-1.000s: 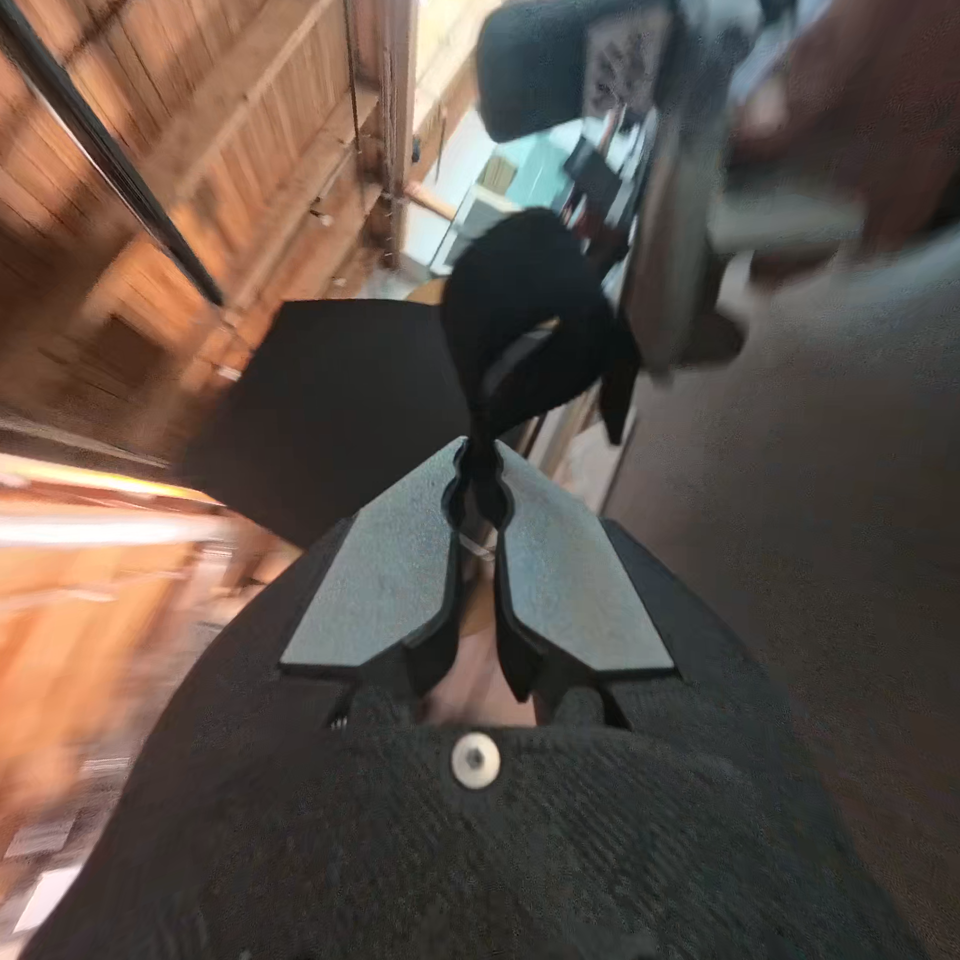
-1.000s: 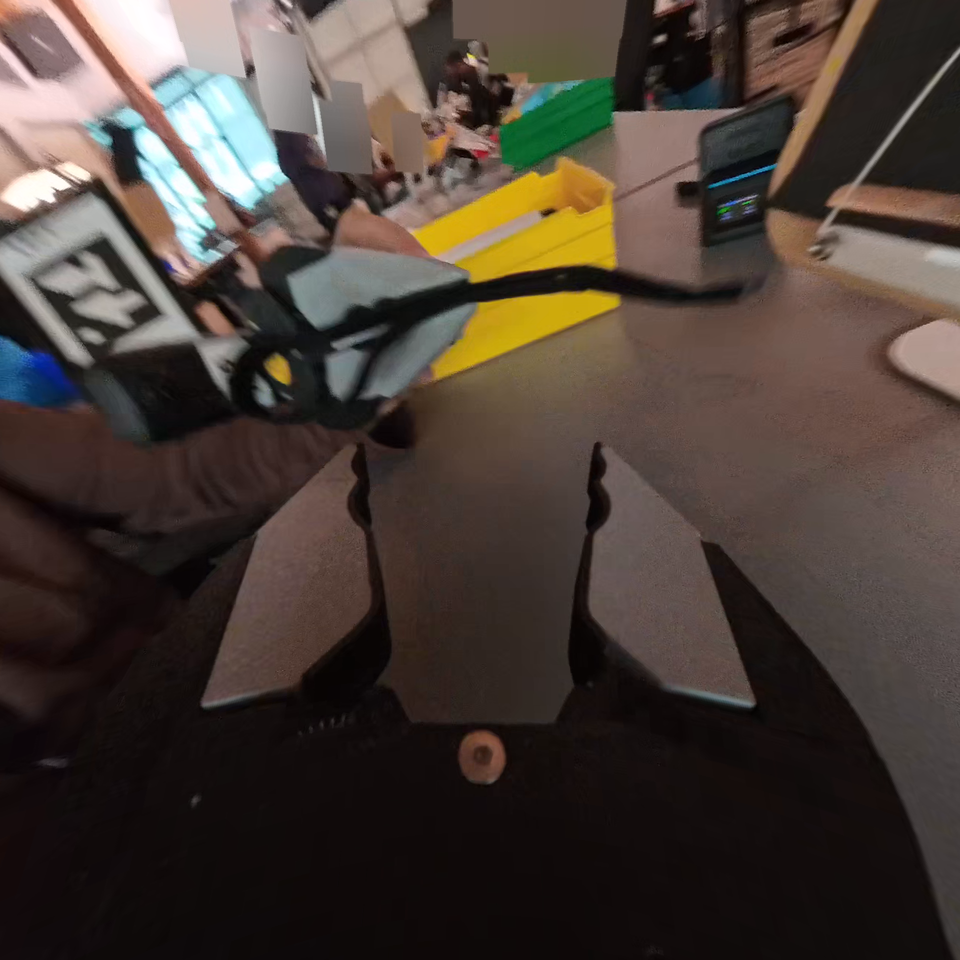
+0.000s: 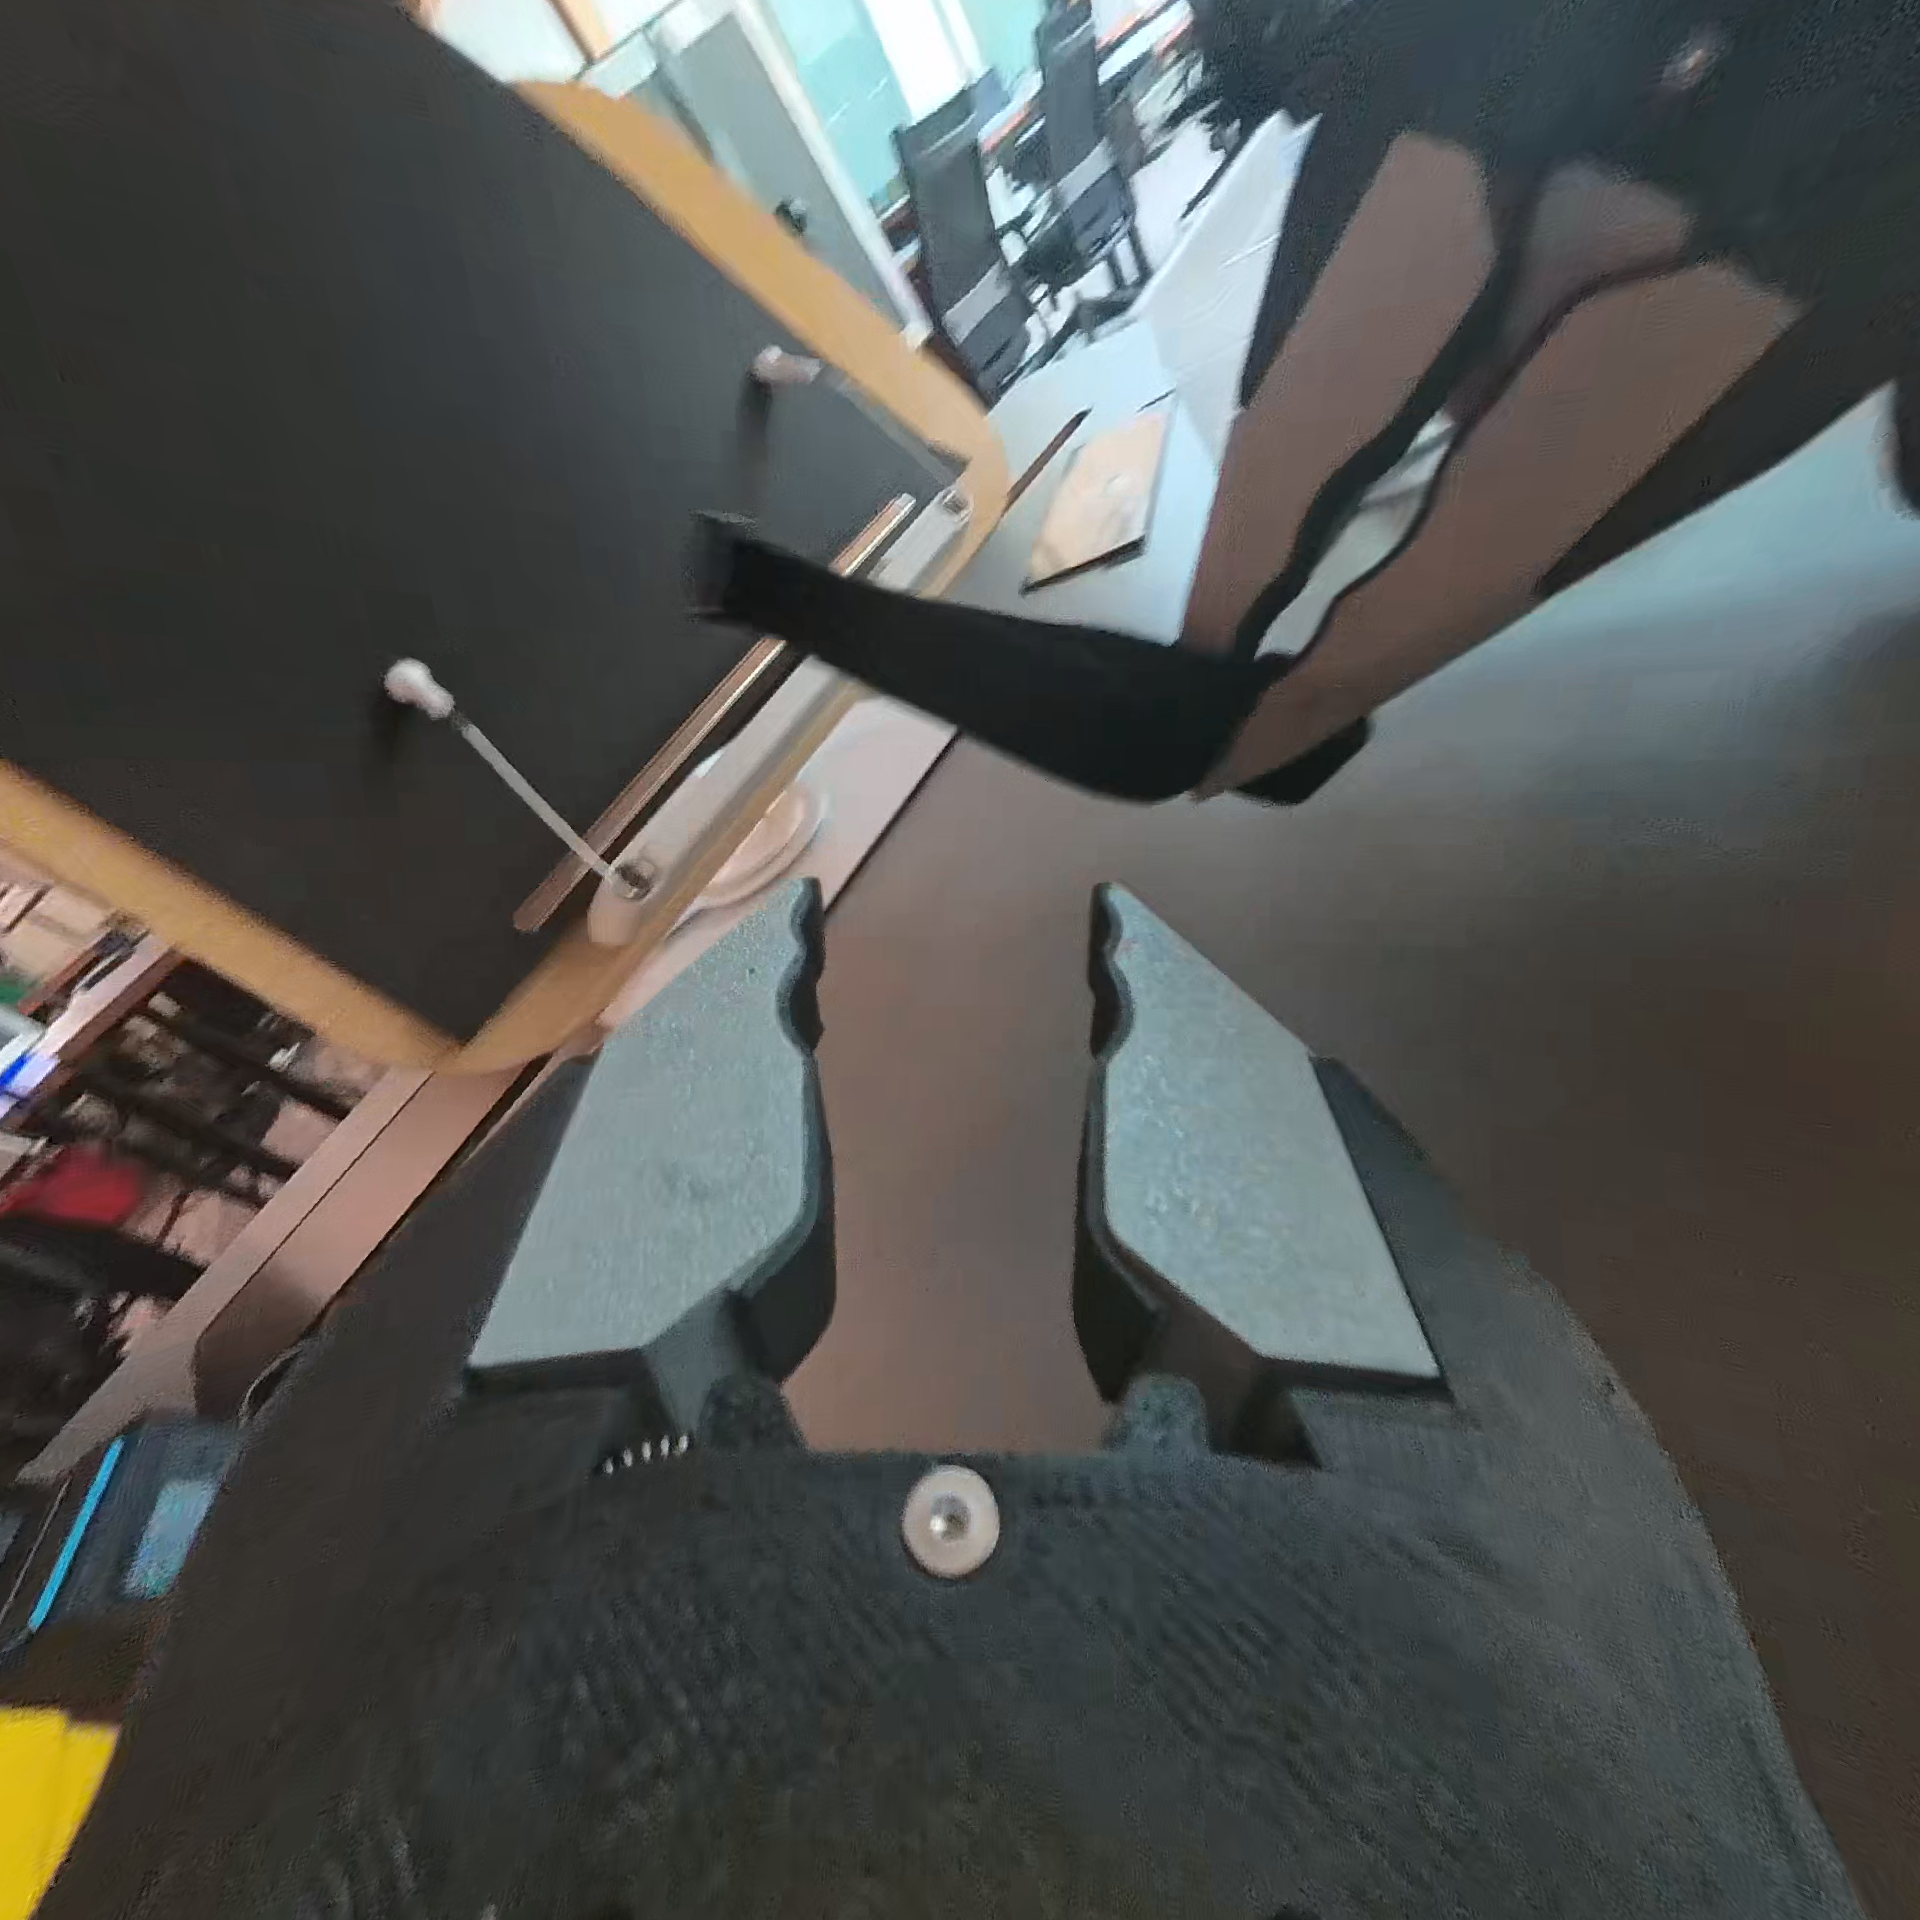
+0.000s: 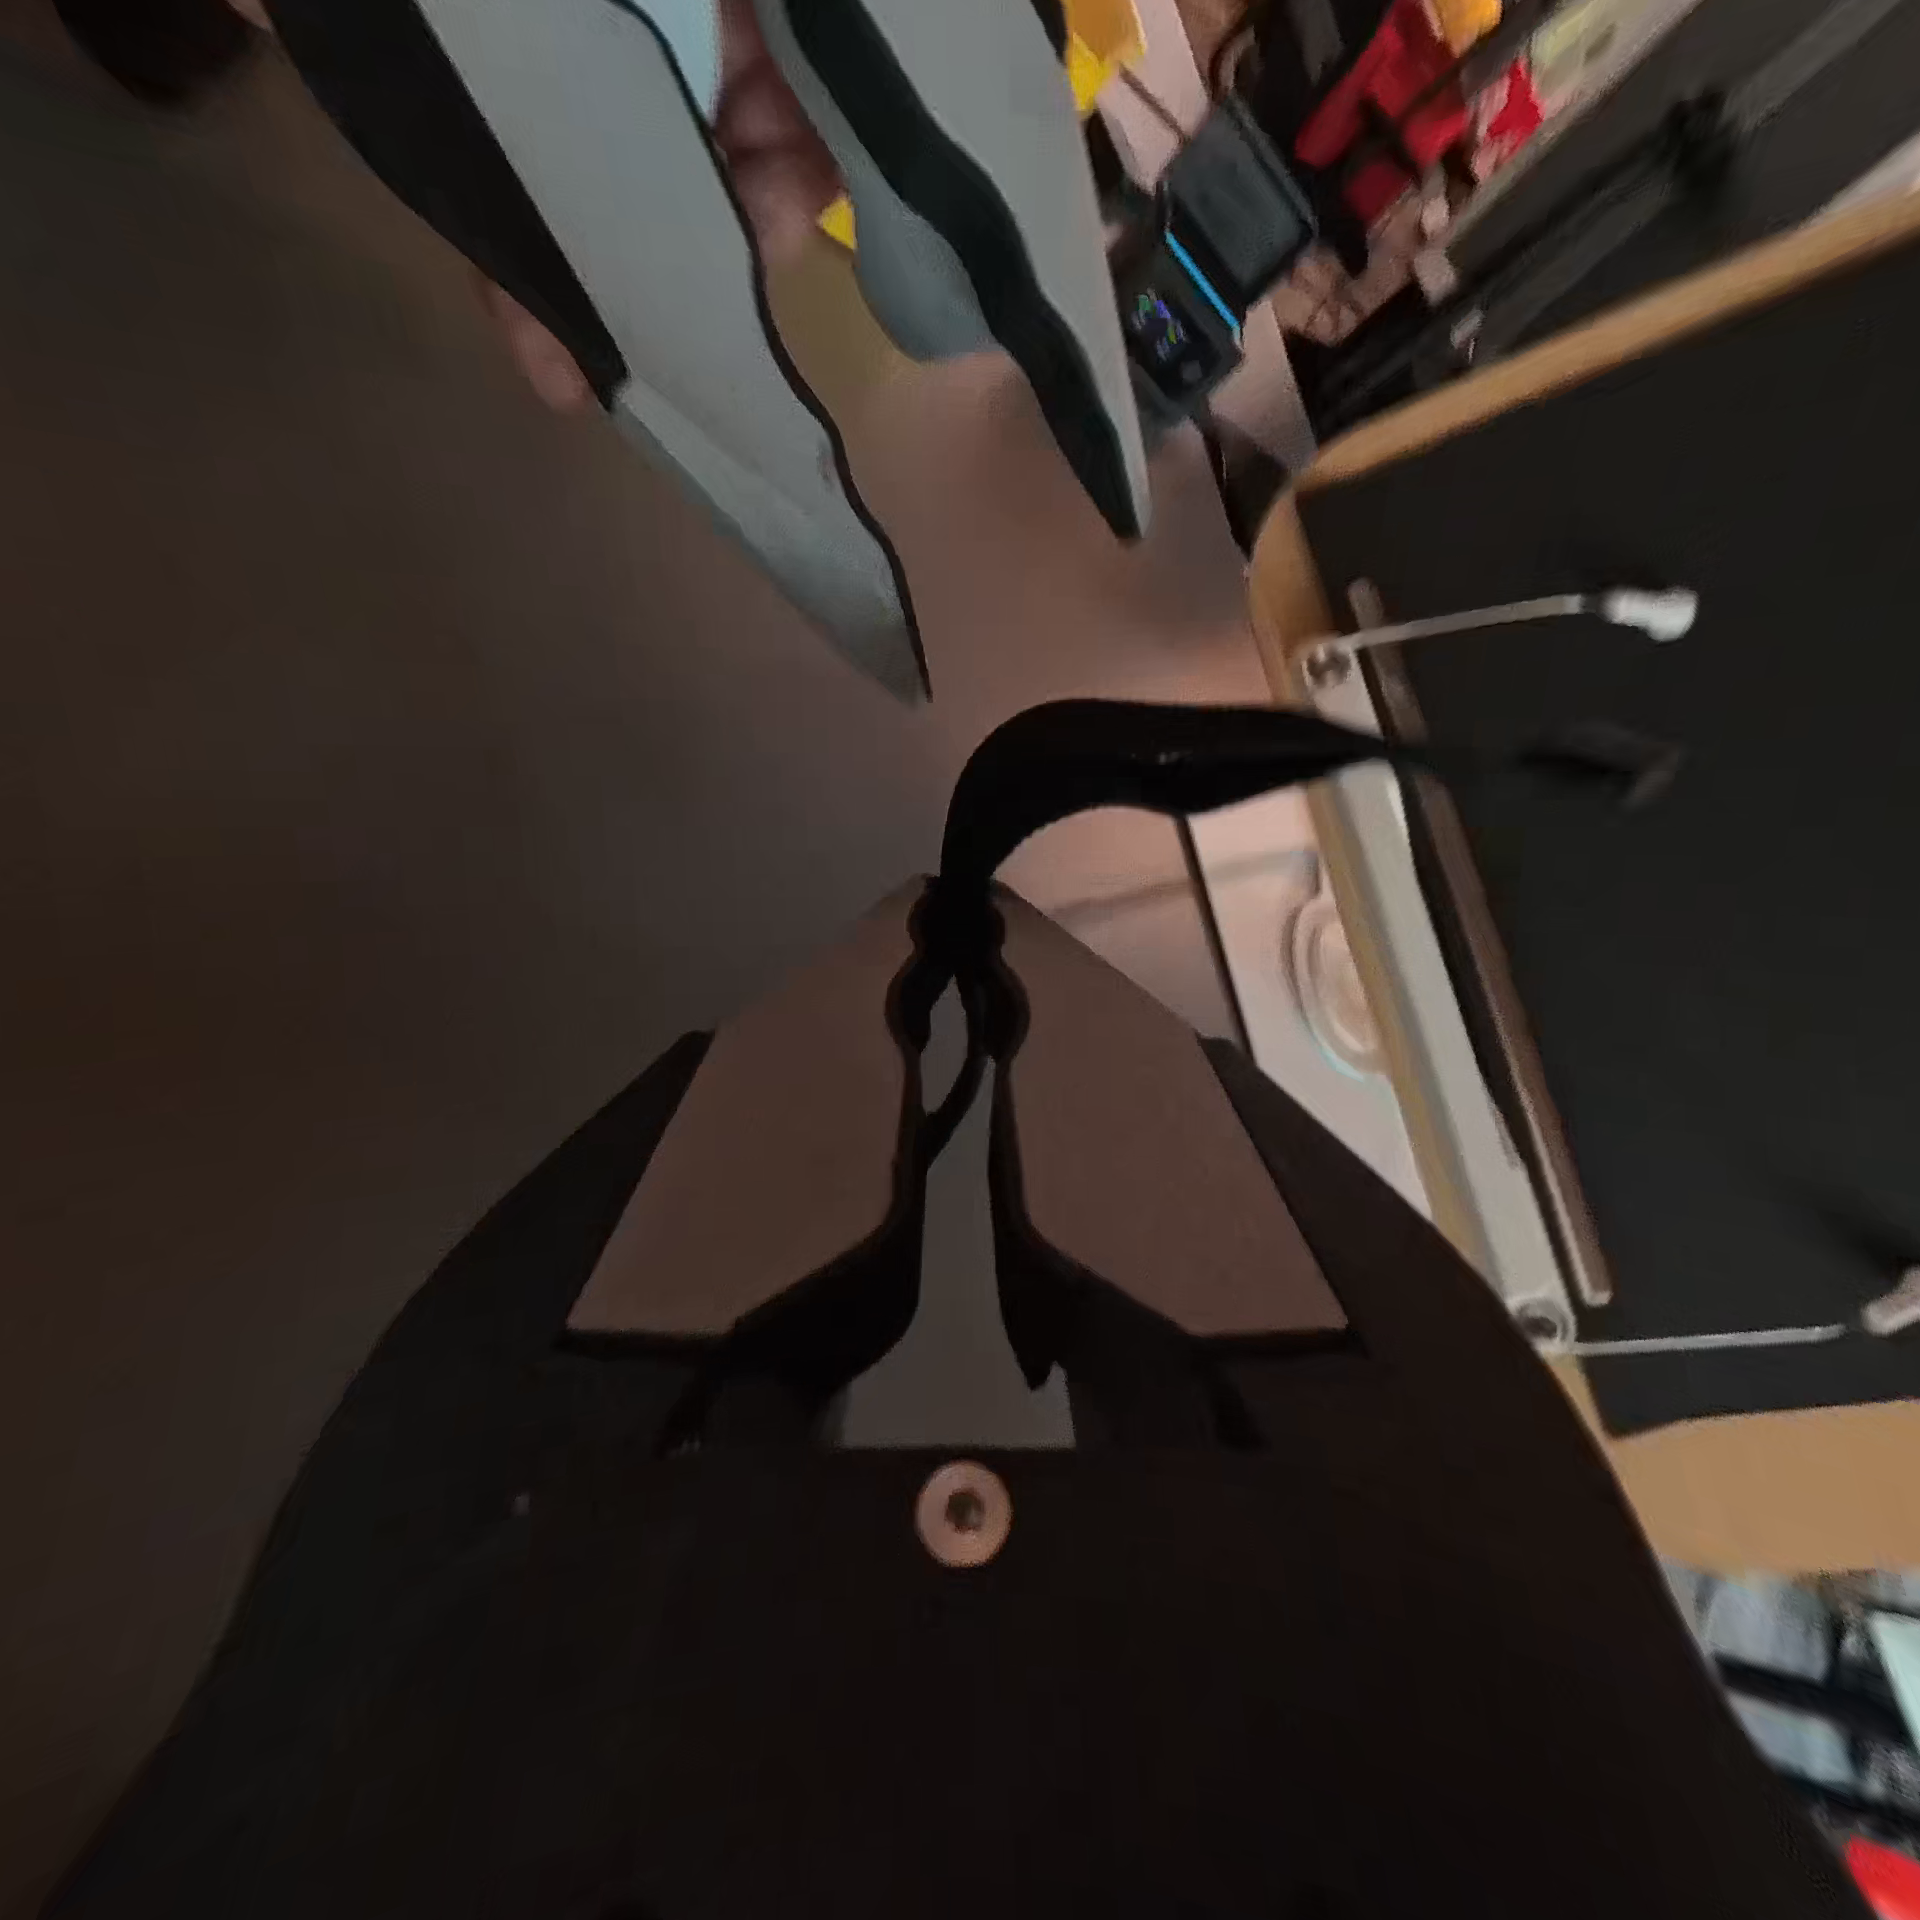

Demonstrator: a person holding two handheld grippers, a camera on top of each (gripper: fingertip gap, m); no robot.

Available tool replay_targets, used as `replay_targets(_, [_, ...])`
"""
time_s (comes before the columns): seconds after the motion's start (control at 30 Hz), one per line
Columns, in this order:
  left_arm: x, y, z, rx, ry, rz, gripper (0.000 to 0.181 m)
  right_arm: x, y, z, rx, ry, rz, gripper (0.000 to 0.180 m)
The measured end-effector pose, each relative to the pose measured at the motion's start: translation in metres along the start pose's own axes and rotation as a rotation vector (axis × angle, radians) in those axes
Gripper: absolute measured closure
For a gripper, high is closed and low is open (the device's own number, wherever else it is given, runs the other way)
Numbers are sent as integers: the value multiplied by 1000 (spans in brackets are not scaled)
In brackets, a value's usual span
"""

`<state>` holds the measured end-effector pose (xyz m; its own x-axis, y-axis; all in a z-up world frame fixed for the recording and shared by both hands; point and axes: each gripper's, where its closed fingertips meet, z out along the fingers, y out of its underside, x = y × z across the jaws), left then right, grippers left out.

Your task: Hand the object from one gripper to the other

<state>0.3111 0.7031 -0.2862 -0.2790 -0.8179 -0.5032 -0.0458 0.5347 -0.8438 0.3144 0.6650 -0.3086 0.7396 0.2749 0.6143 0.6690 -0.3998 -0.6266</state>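
Right gripper: fingers clenched on a black strap, pinched at the very tips. From the tips the strap rises a little, then bends off to the right of the fingers and trails, free and unsupported, toward a black board with a tan wooden edge. In the left wrist view the same gripper shows ahead and up to the right of the left fingers, its tips closed on the strap, which sticks out flat to the left in the air above the table.

Left gripper: fingers released, a wide gap between them, nothing in it; only the dark brown table shows through. The strap hangs ahead of and above these tips, apart from them. In the right wrist view this gripper shows ahead of the right fingers, spread, pointing back toward them, with the strap just beyond its tips and not touching.

Other items: black board with metal rods and white fittings, standing left of the left fingers. Small dark device with a lit blue-edged screen, on the table beyond the left gripper. A yellow item at the lower left edge of the left wrist view; whether it is a container, and what it holds, cannot be told. Black chairs far ahead.
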Motion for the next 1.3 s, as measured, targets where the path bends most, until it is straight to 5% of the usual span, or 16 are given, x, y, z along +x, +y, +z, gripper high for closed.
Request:
replay_targets(0.03, [8, -5, 0, 20, 27, 20, 132, -6, -5, 0, 16, -11, -27, 179])
replay_targets(0.2, [31, -14, -1, 50, 42, 239, 134, -21, -6, 2, 7, -59, -70, 179])
replay_targets(0.3, [44, -23, -3, 96, 121, 188, 130, -29, -9, 1, 24, -92, -73, 178])
replay_targets(0.53, [53, -43, -15, 197, 263, 47, 158, -35, -16, -2, 74, -125, -20, 171])
replay_targets(0.63, [32, -36, -10, 139, 97, 179, 170, -25, -12, -5, 90, -146, 84, 137])
replay_targets(0.7, [14, -23, -7, 38, -93, 441, 171, -14, -5, -9, 78, -137, 146, 136])
replay_targets(0.8, [12, -8, -2, -55, -165, 723, 173, -8, -11, -15, 155, -181, 248, 129])
replay_targets(0.93, [10, -9, 0, -67, -203, 835, 174, -24, -28, -22, 224, -341, 347, 144])
replay_targets(1.2, [7, -35, 5, -25, -424, 1181, 173, -11, -65, -54, 472, -717, 862, 140])
replay_targets(1.3, [15, -39, 11, -16, -440, 1233, 173, -15, -53, -39, 379, -747, 975, 146])
